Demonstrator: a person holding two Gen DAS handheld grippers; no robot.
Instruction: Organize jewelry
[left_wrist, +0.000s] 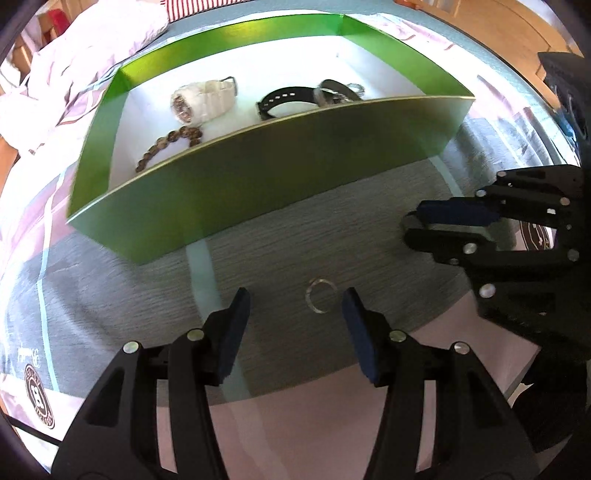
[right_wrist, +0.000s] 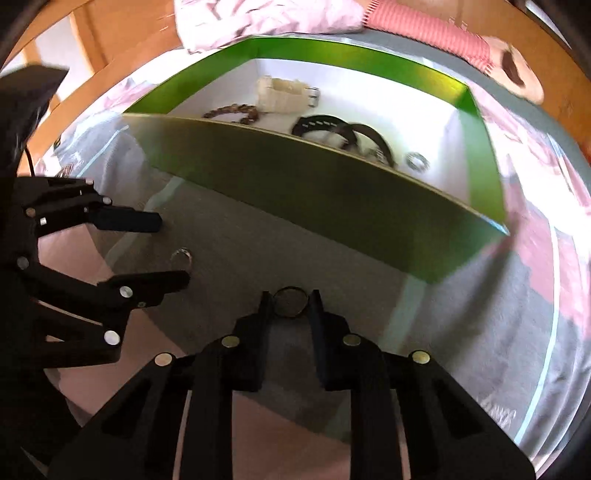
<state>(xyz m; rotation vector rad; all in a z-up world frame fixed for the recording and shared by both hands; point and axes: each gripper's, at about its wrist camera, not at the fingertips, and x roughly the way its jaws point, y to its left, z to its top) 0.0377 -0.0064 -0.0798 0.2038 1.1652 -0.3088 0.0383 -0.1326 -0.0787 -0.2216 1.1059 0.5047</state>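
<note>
gripping dark ring (right_wrist: 290, 302), right claw (right_wrist: 290, 308); left claw (left_wrist: 295, 308) wide

Home bedroom: patterned bedsheet (left_wrist: 258, 236), rumpled duvet (left_wrist: 92, 48).

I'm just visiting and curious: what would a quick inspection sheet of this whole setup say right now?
Surface: grey and pink patterned bedspread.
Job's things: green box holds white watch, black watch, bead bracelet, small ring; silver ring lies outside on the spread.
Clutter: crumpled pink bedding.
Grippers: left gripper open around silver ring; right gripper shut on dark ring.
Cables: thin black one.
Surroundings: wooden floor.
</note>
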